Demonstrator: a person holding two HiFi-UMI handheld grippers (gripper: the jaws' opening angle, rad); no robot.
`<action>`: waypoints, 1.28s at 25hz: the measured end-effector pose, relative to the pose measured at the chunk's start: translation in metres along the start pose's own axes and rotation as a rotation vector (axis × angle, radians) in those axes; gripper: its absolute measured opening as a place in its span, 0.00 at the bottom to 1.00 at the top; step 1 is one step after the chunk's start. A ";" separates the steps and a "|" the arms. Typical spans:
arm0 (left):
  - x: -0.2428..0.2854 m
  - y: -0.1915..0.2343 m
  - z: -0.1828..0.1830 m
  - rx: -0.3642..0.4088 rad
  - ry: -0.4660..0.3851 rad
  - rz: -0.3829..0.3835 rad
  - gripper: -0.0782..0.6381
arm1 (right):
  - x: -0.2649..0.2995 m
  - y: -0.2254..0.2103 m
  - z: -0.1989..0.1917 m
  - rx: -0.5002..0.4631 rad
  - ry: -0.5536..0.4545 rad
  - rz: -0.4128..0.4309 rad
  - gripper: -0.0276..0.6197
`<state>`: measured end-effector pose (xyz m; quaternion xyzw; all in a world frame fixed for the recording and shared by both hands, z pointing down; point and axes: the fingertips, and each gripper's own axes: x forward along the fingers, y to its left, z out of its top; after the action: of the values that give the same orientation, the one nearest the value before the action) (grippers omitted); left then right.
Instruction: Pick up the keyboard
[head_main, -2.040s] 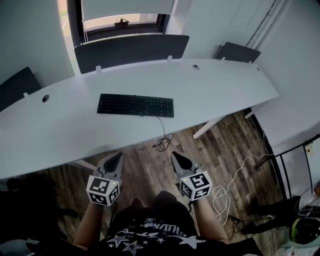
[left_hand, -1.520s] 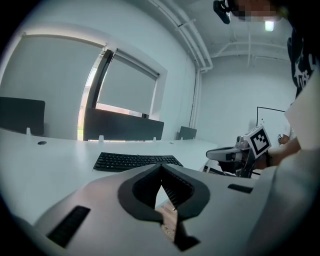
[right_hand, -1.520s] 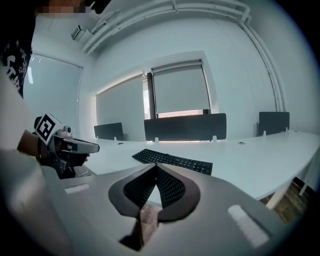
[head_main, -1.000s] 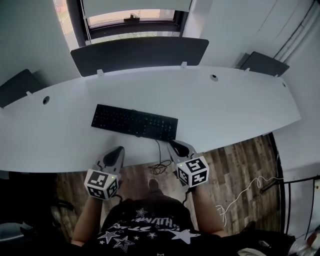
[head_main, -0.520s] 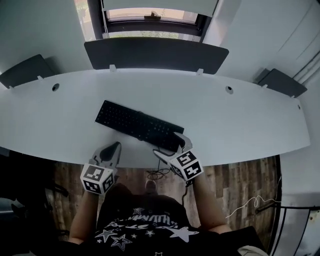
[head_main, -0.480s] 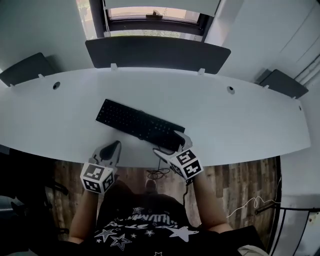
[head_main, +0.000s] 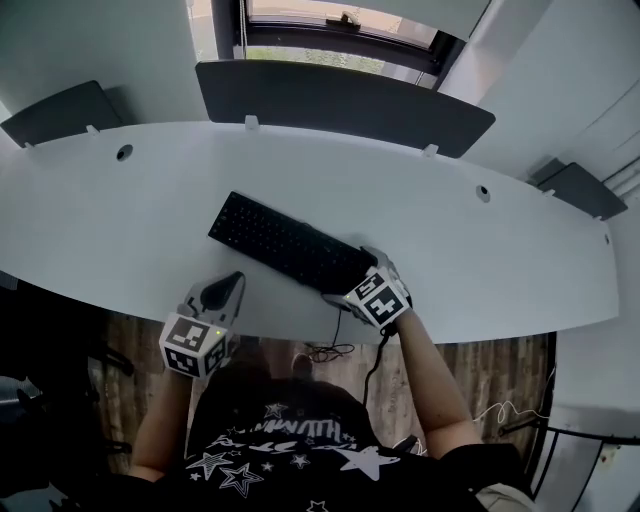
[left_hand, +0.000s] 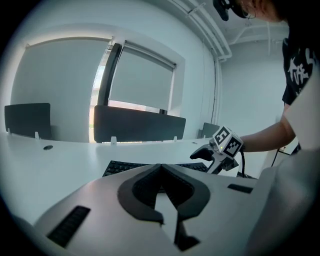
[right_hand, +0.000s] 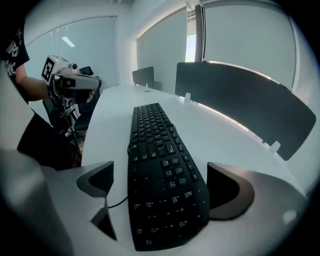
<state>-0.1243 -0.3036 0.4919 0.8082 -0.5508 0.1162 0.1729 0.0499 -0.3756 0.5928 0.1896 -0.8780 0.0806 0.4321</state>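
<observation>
A black keyboard (head_main: 285, 245) lies at a slant on the white desk (head_main: 470, 250). My right gripper (head_main: 357, 277) is at its right end. In the right gripper view the jaws have just been opening and stand wide on either side of the keyboard's (right_hand: 160, 165) short end, and the pads do not press on it. My left gripper (head_main: 224, 292) is shut with nothing in it. It hovers over the desk's front edge, short of the keyboard's left half. In the left gripper view its closed fingertips (left_hand: 160, 167) point at the keyboard (left_hand: 127, 167), and the right gripper (left_hand: 212, 152) shows beyond.
The keyboard's cable (head_main: 342, 335) drops off the desk's front edge to the wooden floor (head_main: 480, 370). A dark partition panel (head_main: 340, 100) runs along the desk's far edge, with others at both ends. Round cable holes (head_main: 124, 153) sit near the back.
The person has stepped up to the desk. The right gripper went forward and down to the keyboard's right end and opened its jaws around it. The left gripper moved up to the desk's edge, still shut.
</observation>
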 end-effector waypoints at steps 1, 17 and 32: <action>0.002 0.005 0.000 -0.004 0.004 -0.006 0.12 | 0.005 -0.002 -0.004 -0.009 0.041 0.006 0.88; 0.045 0.047 0.009 -0.031 0.052 -0.126 0.12 | 0.049 -0.012 -0.019 -0.110 0.351 0.123 0.93; 0.076 0.050 0.010 0.049 0.108 -0.192 0.12 | 0.050 -0.009 -0.036 -0.072 0.522 0.201 0.93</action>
<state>-0.1429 -0.3893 0.5188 0.8539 -0.4577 0.1559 0.1925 0.0517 -0.3860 0.6542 0.0588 -0.7536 0.1380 0.6401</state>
